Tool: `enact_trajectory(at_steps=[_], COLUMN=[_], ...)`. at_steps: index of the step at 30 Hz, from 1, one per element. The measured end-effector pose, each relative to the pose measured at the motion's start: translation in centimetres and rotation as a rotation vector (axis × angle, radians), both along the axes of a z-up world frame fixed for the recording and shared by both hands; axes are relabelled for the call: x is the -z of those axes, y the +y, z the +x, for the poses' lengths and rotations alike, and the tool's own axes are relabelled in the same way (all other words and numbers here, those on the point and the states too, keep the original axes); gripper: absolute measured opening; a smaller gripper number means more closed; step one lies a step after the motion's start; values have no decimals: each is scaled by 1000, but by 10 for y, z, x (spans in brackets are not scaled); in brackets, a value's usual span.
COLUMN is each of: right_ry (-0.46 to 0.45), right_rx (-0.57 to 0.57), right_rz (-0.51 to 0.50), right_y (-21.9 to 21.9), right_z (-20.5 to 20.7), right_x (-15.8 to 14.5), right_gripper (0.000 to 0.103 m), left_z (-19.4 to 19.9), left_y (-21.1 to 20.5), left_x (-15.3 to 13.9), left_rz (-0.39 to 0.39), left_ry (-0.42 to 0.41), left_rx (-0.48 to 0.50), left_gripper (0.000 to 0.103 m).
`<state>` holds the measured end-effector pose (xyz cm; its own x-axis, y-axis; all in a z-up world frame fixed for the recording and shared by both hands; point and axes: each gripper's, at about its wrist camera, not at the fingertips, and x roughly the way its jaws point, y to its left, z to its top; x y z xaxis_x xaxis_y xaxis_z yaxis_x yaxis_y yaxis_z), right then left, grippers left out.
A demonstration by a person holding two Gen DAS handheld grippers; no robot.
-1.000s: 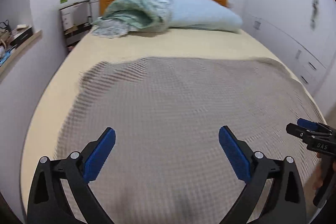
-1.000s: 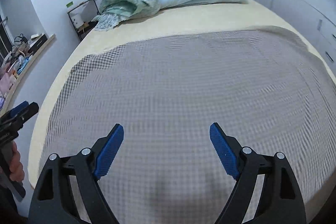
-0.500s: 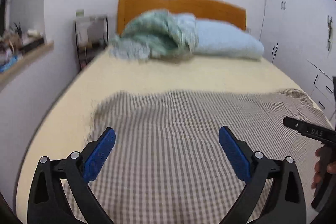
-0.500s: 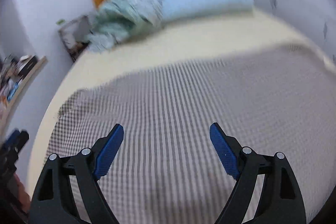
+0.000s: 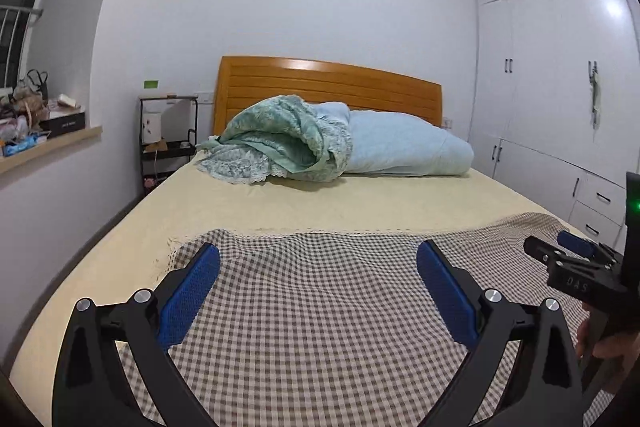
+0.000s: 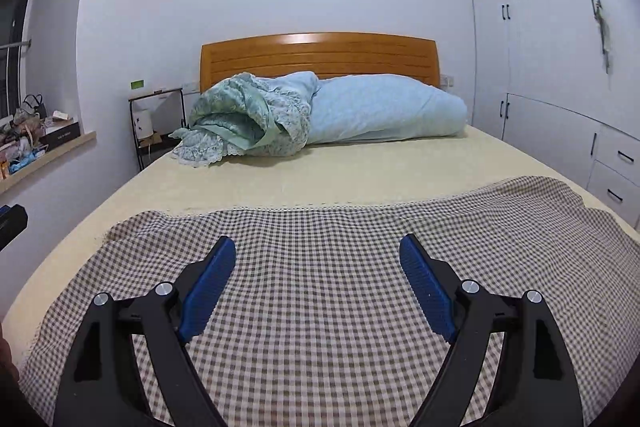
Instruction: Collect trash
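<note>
Brown-and-cream checked cloth (image 5: 320,327) covers the near half of the bed, lying flat over a pale yellow sheet (image 5: 360,203) that runs up to an orange slatted wooden headboard (image 5: 328,83). Left claw (image 5: 318,281), black-framed with blue ribbed pads: jaws wide apart, nothing between them, poised over the checked cloth without visible contact. Right claw (image 6: 316,273), same build: jaws equally wide, likewise empty, above the same cloth. In the left wrist view the right claw appears at the right edge, held by a hand (image 5: 596,343) whose fingers wrap its handle.

Trash: no loose wrapper, scrap or litter can be made out on the bed within reach of either claw; the cloth between and ahead of both pairs of pads is bare. The only clutter that might include such items lies on a wooden window ledge (image 5: 52,145) far to the left, well apart from both claws, where bags, a black box and a blue packet are heaped; which of these is trash cannot be told.

At the head of the bed, well beyond the claws: a crumpled green floral quilt with lace trim (image 5: 280,143), touching a long pale blue rolled duvet (image 5: 404,147) on its right. A black metal bedside shelf (image 5: 168,143) stands left of the headboard. White wardrobe doors and drawers (image 5: 560,87) line the right wall.
</note>
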<state>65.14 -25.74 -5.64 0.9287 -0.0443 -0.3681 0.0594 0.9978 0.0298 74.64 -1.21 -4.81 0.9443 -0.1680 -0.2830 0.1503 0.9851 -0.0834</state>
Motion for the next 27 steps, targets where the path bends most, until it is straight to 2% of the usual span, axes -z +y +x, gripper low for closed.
enact_trajectory(at_steps=[8, 15, 17, 23, 25, 27], right_ry=[-5, -24, -18, -23, -11, -11], right_rx=[2, -5, -17, -45, -34, -19], right_rz=[12, -7, -40, -146, -162, -169], right_y=[-7, -16, -14, -8, -7, -6], right_z=[-68, -139, -161, -225, -241, -257], right_x=[-11, -26, -28, -26, -24, -22], right_gripper=[80, 80, 80, 80, 88, 89], left_z=[-81, -166, -187, -261, -286, -313], left_y=[-4, -5, -7, -3, -3, -4], left_x=[-22, -37, -39, -50, -54, -56], left_rz=[-25, -11, 12, 1, -2, -5], left_ry=[-40, -64, -60, -74, -86, -96], left_rx=[29, 39, 18, 16, 24, 29], left_gripper=[96, 96, 96, 96, 96, 96])
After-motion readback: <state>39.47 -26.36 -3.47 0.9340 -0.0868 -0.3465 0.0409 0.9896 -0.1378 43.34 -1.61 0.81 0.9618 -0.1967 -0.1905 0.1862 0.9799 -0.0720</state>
